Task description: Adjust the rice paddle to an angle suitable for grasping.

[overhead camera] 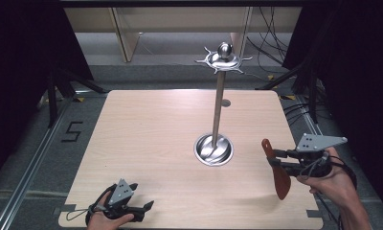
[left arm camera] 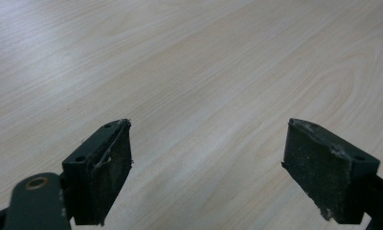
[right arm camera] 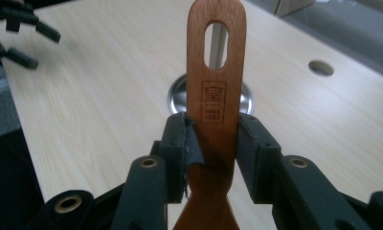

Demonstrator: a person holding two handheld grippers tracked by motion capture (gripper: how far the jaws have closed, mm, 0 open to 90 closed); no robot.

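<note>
Black jaws of my right gripper rise from the bottom of the right gripper view, pinching a wooden spatula by its flat brown handle, one pad pressed on each edge. Its handle end, with a long oval hanging slot, points up and away from me toward a metal hanging stand. From the high view, the right gripper sits at the table's right edge, holding the spatula clear of the wooden table, blade hanging low and slotted end raised. That stand has a round shiny base near the table's middle, a tall thin pole, and a ring of small hooks around a knob at its top; no utensil hangs from it. My left gripper rests low at the near left corner, and in the left gripper view its jaws are spread wide over bare wood, holding nothing. As I judge it, the pickup is done: the spatula is firmly gripped and off the surface. What remains is carrying it to the stand, well apart from it now, raising the slot to hook height, threading it over a hook, and letting go.
</note>
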